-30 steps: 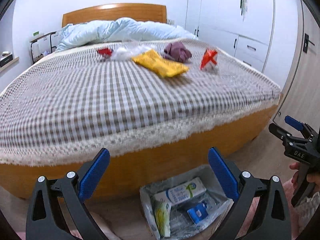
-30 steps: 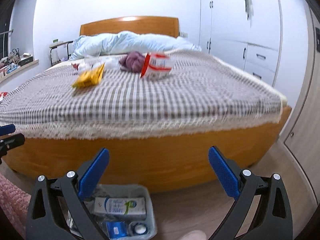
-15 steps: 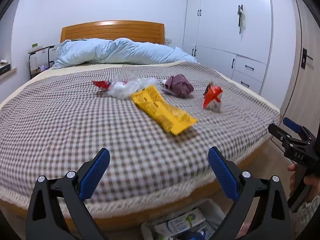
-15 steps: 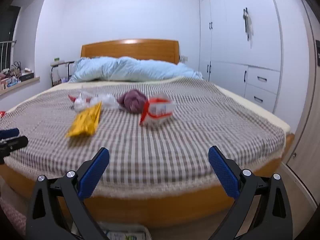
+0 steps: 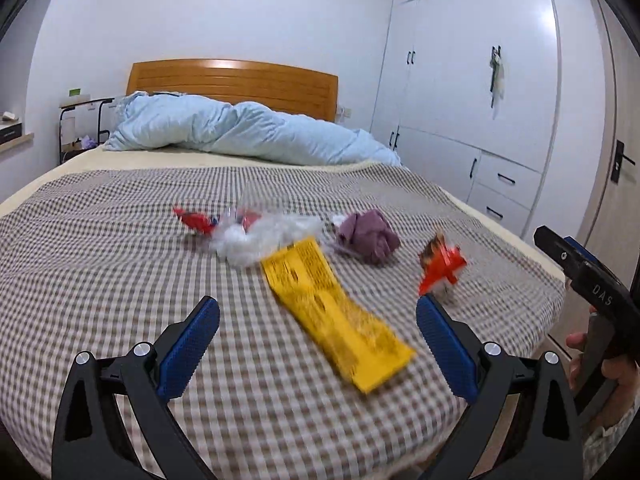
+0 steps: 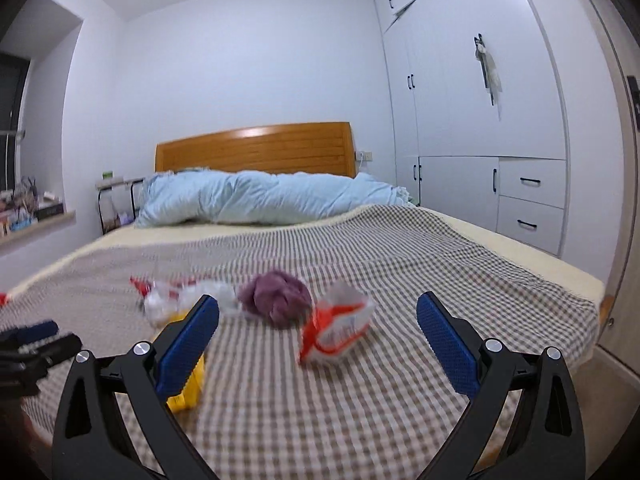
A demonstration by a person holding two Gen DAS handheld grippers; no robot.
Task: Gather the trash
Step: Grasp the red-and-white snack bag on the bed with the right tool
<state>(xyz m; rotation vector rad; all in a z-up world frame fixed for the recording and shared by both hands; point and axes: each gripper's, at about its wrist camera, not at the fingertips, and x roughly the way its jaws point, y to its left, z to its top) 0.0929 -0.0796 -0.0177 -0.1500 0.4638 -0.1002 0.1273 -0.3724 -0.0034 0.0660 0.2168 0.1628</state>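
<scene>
Left gripper (image 5: 318, 330) and right gripper (image 6: 318, 330), jaws spread and empty, above checkered bedspread (image 5: 100, 280); yellow wrapper (image 5: 334, 316) between left fingers.

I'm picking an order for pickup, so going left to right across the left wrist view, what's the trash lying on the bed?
Red wrapper → clear plastic bag → yellow packet → purple wad → orange-red packet.

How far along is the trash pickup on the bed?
Done: nothing visible. In hand: nothing; the left tool and right tool are open and empty. Left on the bed: yellow wrapper, red-and-white packet, clear plastic, small red wrapper, purple wad.
</scene>
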